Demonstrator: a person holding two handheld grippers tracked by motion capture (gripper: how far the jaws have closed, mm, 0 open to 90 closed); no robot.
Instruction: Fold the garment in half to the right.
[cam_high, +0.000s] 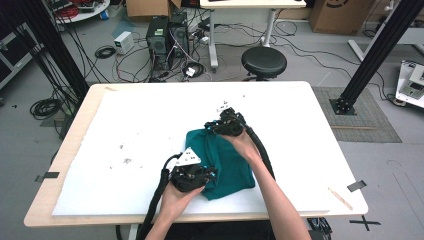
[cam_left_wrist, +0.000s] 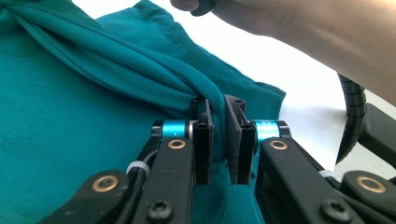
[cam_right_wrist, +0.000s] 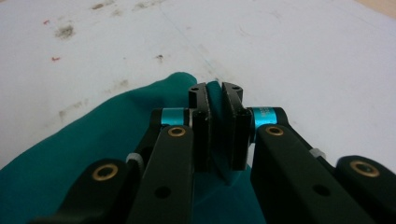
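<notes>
Teal cloth (cam_high: 225, 162) lies folded on the white mat (cam_high: 130, 130), toward its near edge. From the high view both tools sit on it, the left gripper (cam_high: 192, 176) at the near corner, the right gripper (cam_high: 227, 125) at the far edge. Each gripper view adds the detail: the left gripper (cam_left_wrist: 218, 108) pinches a twisted fold, the right gripper (cam_right_wrist: 215, 95) clamps the cloth's hem.

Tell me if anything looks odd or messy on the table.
The white table cover carries dark smudges and specks, left of the teal cloth. The cloth itself is bunched and twisted where the left tool pinches it.
</notes>
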